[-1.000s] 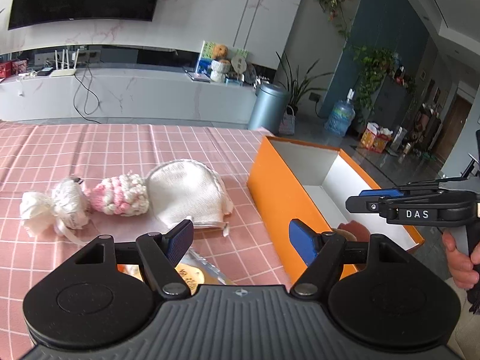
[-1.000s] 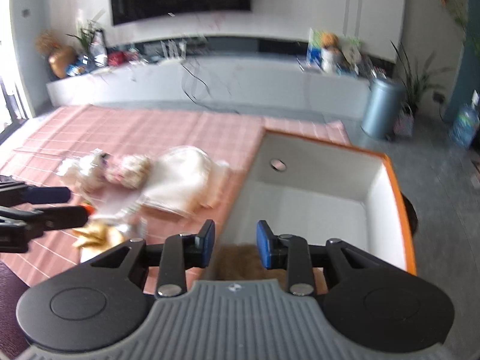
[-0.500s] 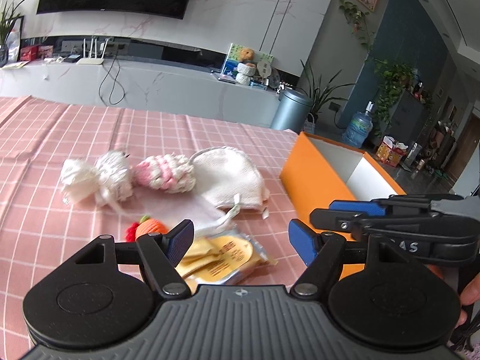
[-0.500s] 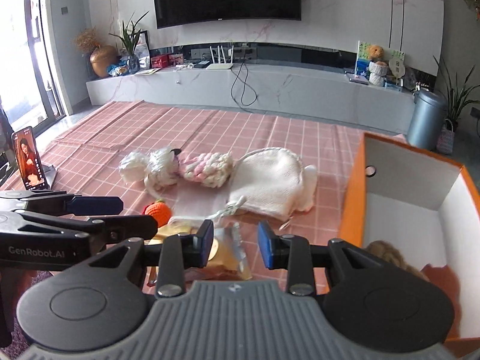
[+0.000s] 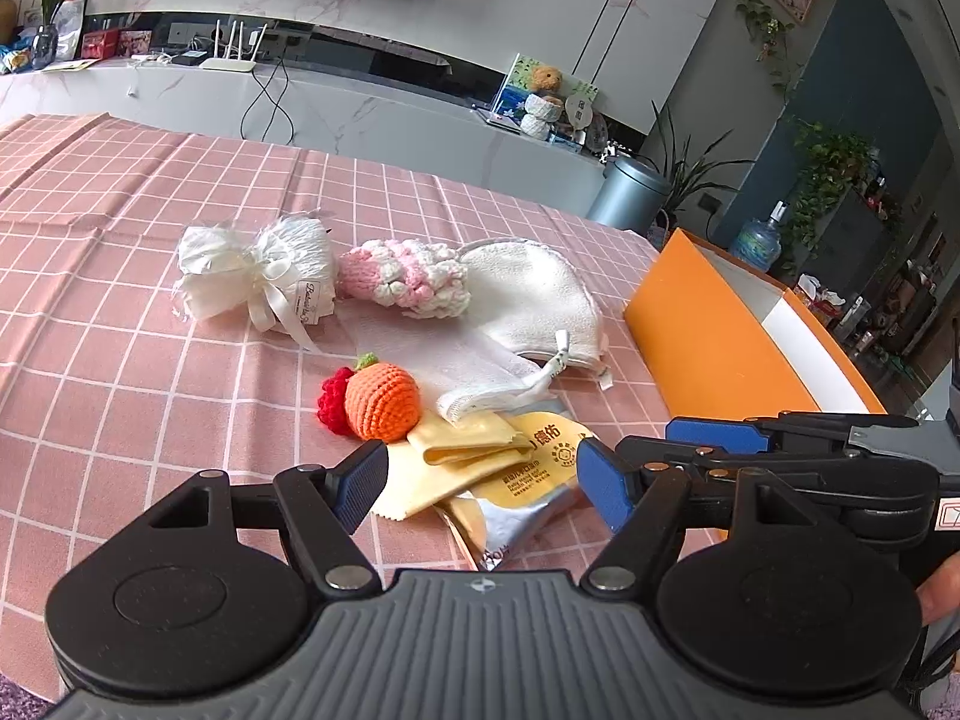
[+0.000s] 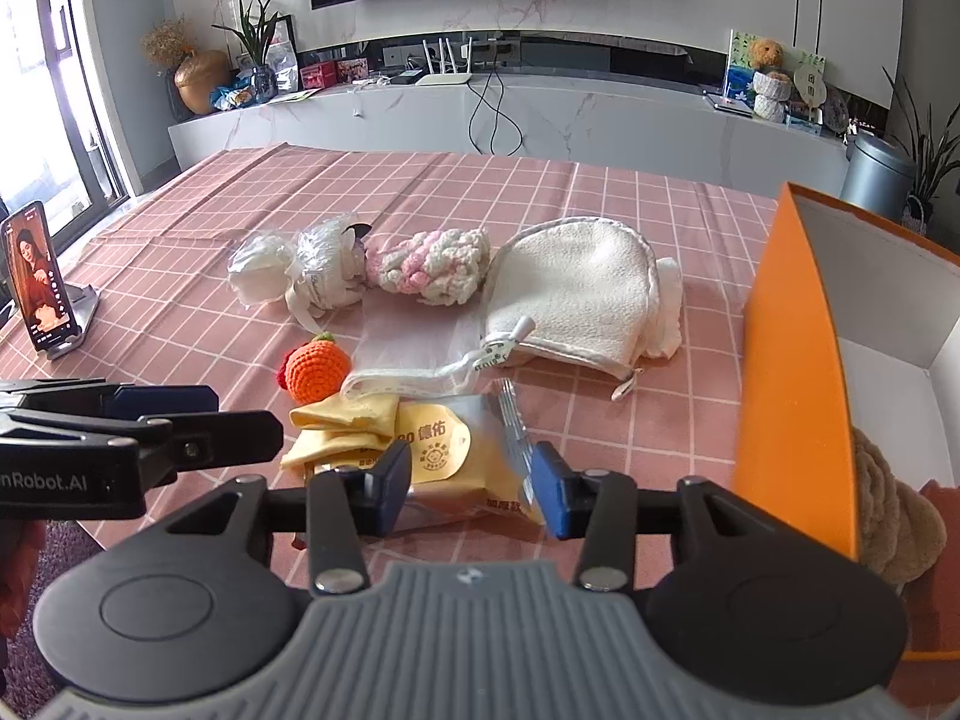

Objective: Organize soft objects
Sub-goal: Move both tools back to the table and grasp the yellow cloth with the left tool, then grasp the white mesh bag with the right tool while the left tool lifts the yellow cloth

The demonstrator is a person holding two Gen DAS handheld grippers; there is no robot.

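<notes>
Both grippers have swung away from the box and dropped toward the near edge of the pink checked tablecloth (image 5: pixel 120 276) — a second ago the right one looked straight into the box. The left gripper (image 5: pixel 480 483) hangs with its jaws wide apart and nothing clasped. The right gripper (image 6: pixel 471 489) is opening its jaws; the clear plastic packet with a yellow label (image 6: pixel 462 456) lies framed between its blue pads, not pressed by them.

Touching that packet's left side is a folded yellow cloth (image 6: pixel 342 426). Just behind sits an orange crocheted fruit with a green stem (image 5: pixel 382 401), a red crocheted piece (image 5: pixel 333 405) against it. A sheer white mesh pouch (image 5: pixel 444 360) stretches from there toward the middle of the tablecloth.

Farther in, three things form a row with its long axis across the table: a white ribbon-tied bundle (image 5: pixel 258 279), a pink-and-white chunky knitted roll (image 5: pixel 402 279), and a cream terry mitt (image 5: pixel 534 294), its rounded end pointing toward the far edge.

At the right edge stands an open orange cardboard box with white inside (image 6: pixel 792 372) — a brown plush toy (image 6: pixel 894 522) lies in its near end.
</notes>
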